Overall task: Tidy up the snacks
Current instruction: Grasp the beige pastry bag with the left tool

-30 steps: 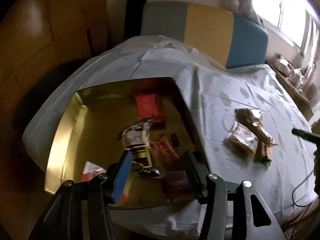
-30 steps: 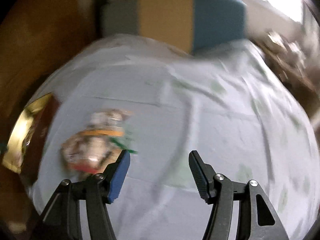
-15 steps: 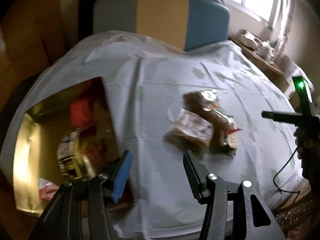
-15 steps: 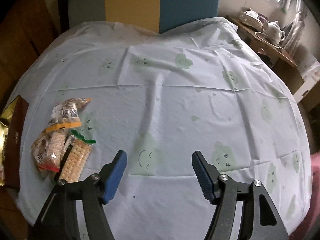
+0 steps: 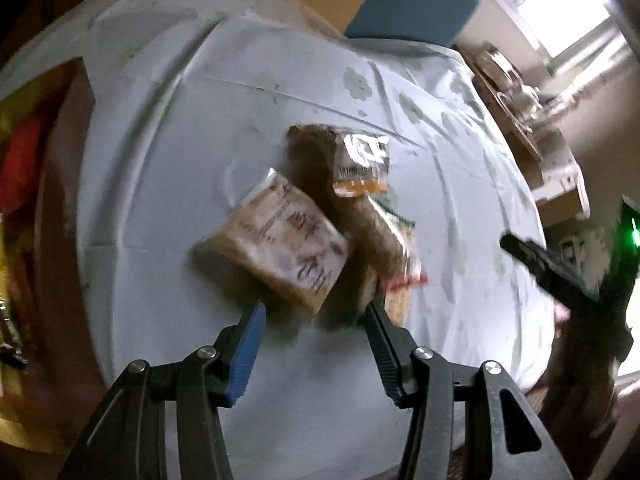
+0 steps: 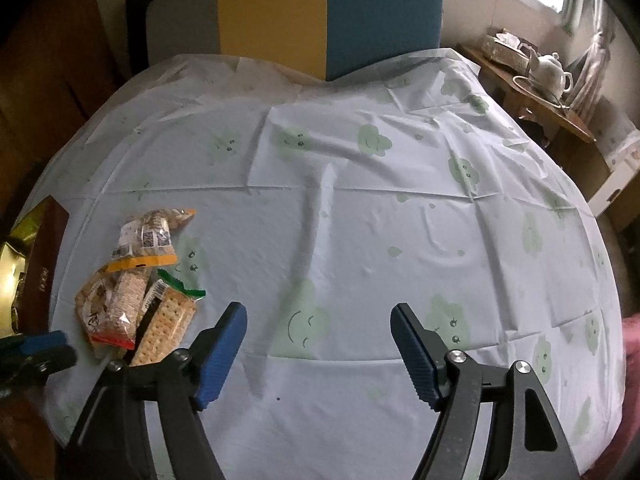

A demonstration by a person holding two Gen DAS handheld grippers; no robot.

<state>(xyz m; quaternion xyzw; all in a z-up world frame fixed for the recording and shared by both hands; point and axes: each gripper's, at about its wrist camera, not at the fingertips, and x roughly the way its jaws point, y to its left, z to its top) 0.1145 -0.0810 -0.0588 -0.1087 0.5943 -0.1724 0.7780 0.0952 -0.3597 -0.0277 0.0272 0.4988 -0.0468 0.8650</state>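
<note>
A pile of snack packets lies on the tablecloth: a tan packet, a clear one with a barcode label and a cracker packet. My left gripper hovers just in front of the tan packet, its jaws closing slightly with nothing pressed between them. It also shows at the edge of the right wrist view, left gripper. My right gripper hangs over bare cloth right of the pile, jaws opening and empty. A gold-lined box holding snacks sits left of the pile.
A pale tablecloth with green smiley clouds covers the round table. A chair with a grey, yellow and blue back stands behind it. A side table with a white teapot is at the far right.
My left gripper swung right from above the gold box to the snack pile and came down close to it. The right gripper's jaws widened while it stayed roughly in place.
</note>
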